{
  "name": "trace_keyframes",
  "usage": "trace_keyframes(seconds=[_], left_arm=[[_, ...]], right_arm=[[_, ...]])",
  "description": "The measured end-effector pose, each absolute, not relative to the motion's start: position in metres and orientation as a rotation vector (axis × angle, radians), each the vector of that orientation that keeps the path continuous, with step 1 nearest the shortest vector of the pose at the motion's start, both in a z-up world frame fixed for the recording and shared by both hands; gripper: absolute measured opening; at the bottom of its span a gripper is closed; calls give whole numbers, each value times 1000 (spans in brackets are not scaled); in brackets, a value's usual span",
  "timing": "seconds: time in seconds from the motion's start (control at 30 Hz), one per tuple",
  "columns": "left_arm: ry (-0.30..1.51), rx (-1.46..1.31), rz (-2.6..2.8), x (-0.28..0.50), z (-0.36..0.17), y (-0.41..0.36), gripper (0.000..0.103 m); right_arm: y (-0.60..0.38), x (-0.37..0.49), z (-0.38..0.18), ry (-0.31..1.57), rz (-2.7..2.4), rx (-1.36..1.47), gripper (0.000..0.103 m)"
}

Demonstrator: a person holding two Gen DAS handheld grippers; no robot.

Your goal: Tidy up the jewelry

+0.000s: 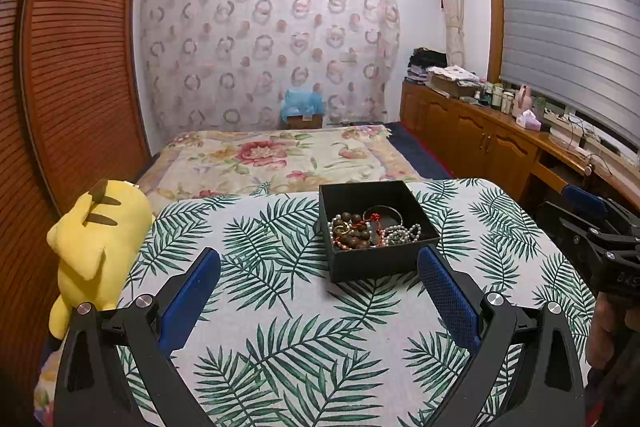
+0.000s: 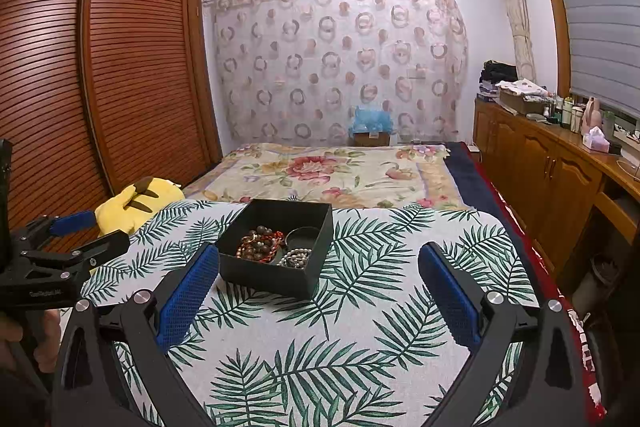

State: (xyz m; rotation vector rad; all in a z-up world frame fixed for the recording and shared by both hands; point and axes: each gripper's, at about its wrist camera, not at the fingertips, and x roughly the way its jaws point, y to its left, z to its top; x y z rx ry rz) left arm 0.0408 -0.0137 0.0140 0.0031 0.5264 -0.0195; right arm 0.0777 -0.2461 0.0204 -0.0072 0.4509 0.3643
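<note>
A black open box (image 1: 374, 265) stands on the leaf-print table (image 1: 280, 327) near its far edge; it also shows in the right wrist view (image 2: 266, 275). It holds a brown bead bracelet (image 1: 354, 221), a pearl strand (image 1: 400, 233), a silver bangle (image 1: 384, 211) and a red cord, tangled together. My left gripper (image 1: 320, 259) is open and empty, just short of the box. My right gripper (image 2: 318, 259) is open and empty, its left fingertip beside the box's near left corner. Each gripper shows at the edge of the other's view.
A yellow plush toy (image 1: 96, 247) lies at the table's left edge. Behind the table is a bed with a floral blanket (image 1: 276, 159). A wooden wardrobe (image 2: 100, 67) stands left, a cluttered wooden cabinet (image 2: 552, 155) right.
</note>
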Motion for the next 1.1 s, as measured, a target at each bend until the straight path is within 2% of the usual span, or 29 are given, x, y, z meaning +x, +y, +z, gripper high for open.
trace_keyframes(seconds=[1.1], left_arm=[[525,3,-20,39,17,-18,95]], right_arm=[[-246,79,19,449,363,-4,100]])
